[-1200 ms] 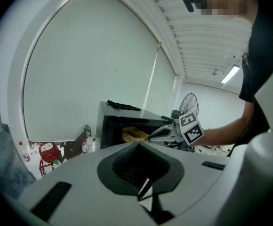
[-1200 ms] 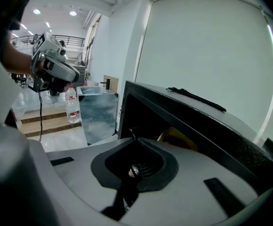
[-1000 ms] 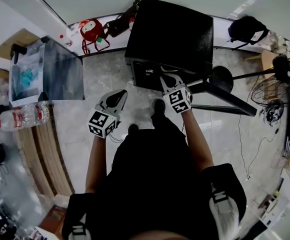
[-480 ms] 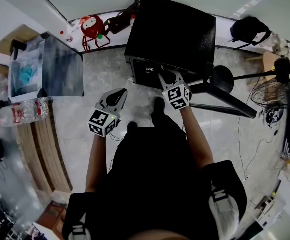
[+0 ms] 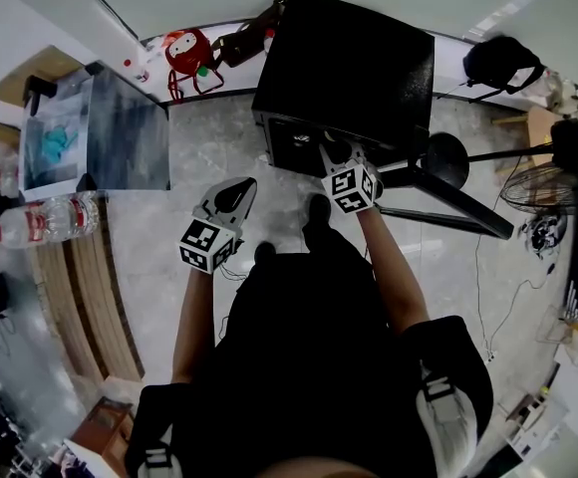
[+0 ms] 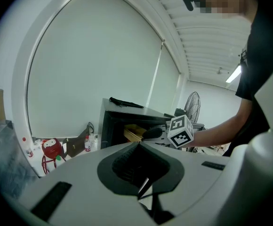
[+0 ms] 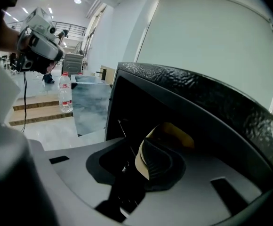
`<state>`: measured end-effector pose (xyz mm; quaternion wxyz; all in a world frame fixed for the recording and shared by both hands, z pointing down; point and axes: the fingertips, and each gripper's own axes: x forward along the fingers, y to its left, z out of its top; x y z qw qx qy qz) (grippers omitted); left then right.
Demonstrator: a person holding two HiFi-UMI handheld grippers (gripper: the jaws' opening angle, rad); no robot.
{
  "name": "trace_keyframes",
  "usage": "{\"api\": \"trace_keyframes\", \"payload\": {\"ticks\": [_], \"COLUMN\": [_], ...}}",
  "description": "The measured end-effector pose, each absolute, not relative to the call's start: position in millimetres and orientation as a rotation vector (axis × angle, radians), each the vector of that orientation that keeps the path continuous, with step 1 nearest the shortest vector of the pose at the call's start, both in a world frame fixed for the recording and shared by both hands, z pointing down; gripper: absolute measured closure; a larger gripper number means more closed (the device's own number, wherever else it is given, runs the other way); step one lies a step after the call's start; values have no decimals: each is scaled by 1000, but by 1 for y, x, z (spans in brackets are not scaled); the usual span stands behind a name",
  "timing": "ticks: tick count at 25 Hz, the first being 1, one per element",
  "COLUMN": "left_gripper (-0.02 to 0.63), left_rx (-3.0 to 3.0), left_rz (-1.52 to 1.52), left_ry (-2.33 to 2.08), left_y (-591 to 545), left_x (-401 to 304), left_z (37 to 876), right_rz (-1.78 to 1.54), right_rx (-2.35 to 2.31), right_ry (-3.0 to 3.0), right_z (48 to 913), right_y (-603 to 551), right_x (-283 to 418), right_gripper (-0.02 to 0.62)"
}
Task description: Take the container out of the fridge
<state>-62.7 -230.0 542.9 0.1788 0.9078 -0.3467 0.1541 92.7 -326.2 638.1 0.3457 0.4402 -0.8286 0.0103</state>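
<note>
A low black fridge point(image 5: 344, 63) stands on the floor with its front open. Inside it lies a yellow container point(image 7: 172, 133), which shows as a yellow shape point(image 6: 134, 133) in the left gripper view. My right gripper point(image 5: 337, 152) reaches into the opening. In the right gripper view it point(image 7: 135, 166) is shut on the container's thin tan wall, which lies against a ribbed pad point(image 7: 157, 164). My left gripper point(image 5: 231, 195) hangs over the floor to the fridge's left, apart from it. Its jaws point(image 6: 139, 173) are shut with nothing between them.
A glossy grey-blue cabinet point(image 5: 95, 132) stands to the left, with a water bottle point(image 5: 45, 229) and wooden steps point(image 5: 80, 307) beside it. A red toy point(image 5: 184, 53) sits against the wall. A black stool point(image 5: 438, 157) and a fan point(image 5: 558, 182) stand to the right of the fridge.
The right gripper has pushed a little deeper into the fridge opening. The left gripper has stayed where it was.
</note>
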Motion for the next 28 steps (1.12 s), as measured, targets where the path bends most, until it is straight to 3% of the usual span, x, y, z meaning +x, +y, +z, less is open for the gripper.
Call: {"api": "trace_keyframes", "payload": {"ticks": [28], "left_gripper": [591], "left_rx": [2555], "left_rz": [434], "left_ry": [-1000], "left_y": [-232], "left_x": [-77], "left_z": [541], "right_rz": [43], "right_rx": [1017], "right_ry": [-2030], "right_z": [659], "right_y": [-338], "right_x": [99], "right_gripper": [557]}}
